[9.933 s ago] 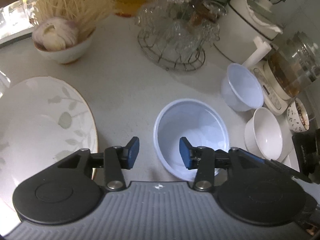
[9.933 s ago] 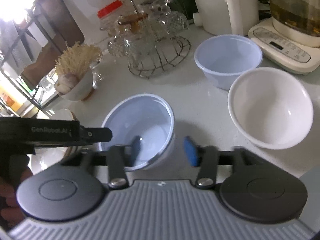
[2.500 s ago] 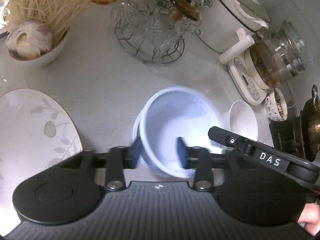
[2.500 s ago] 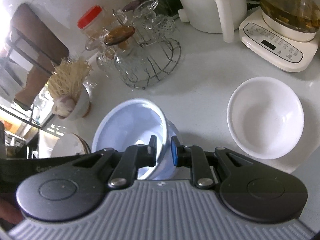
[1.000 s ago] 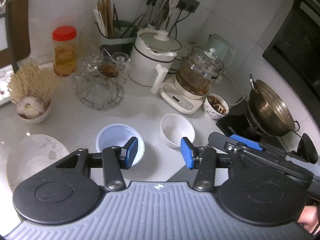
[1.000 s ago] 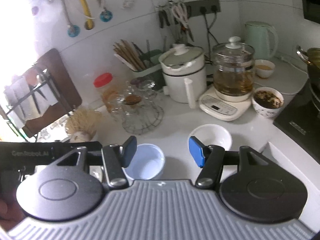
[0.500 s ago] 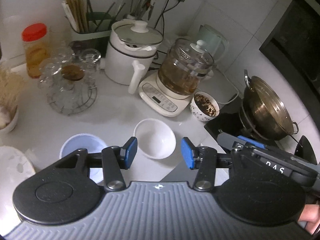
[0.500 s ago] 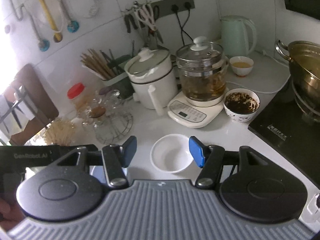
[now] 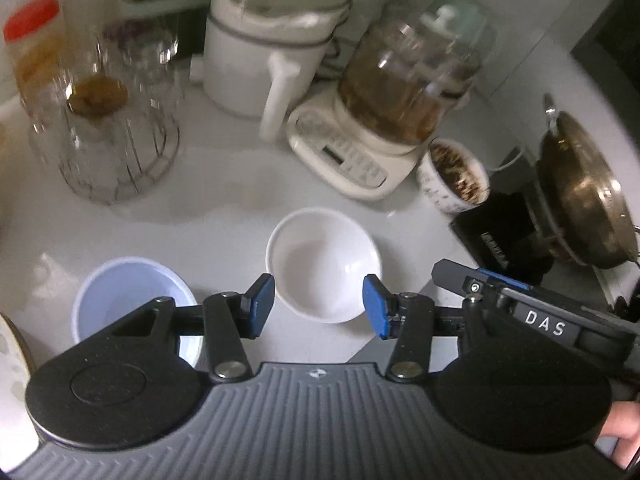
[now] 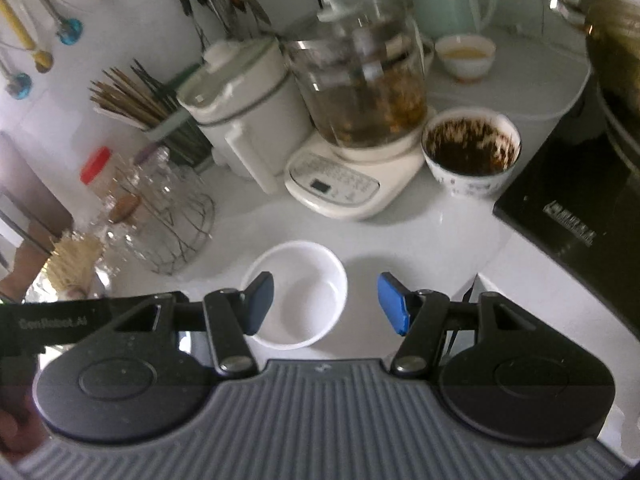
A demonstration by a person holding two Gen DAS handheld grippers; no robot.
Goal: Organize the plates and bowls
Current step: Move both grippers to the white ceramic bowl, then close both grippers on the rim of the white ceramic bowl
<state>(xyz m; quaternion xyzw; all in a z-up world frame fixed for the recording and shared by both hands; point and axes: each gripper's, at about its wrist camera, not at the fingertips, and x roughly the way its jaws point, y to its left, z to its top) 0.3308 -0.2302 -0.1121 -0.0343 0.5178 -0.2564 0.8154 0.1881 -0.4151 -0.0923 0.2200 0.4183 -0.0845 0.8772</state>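
A white bowl [image 9: 322, 260] sits empty on the white counter, just beyond my left gripper [image 9: 319, 308], whose blue pads stand open on either side of its near rim without touching it. To its left stand the stacked pale blue bowls [image 9: 124, 292], partly behind the left finger. The edge of a leaf-patterned plate [image 9: 10, 360] shows at the far left. In the right wrist view the same white bowl [image 10: 298, 292] lies under my right gripper [image 10: 326, 306], open, its left pad over the bowl's left rim. Both grippers hold nothing.
Behind the bowls stand a wire rack of glasses [image 9: 108, 140], a white cooker pot [image 9: 272, 36], a glass kettle on its base [image 9: 400, 92] and a patterned bowl of dried bits [image 10: 470, 152]. A black induction hob [image 10: 576, 216] with a metal pan [image 9: 580, 188] fills the right.
Both grippers have come down and forward toward the white bowl, which now looks larger and sits between the pads. The blue bowls have slid to the left of the left wrist view.
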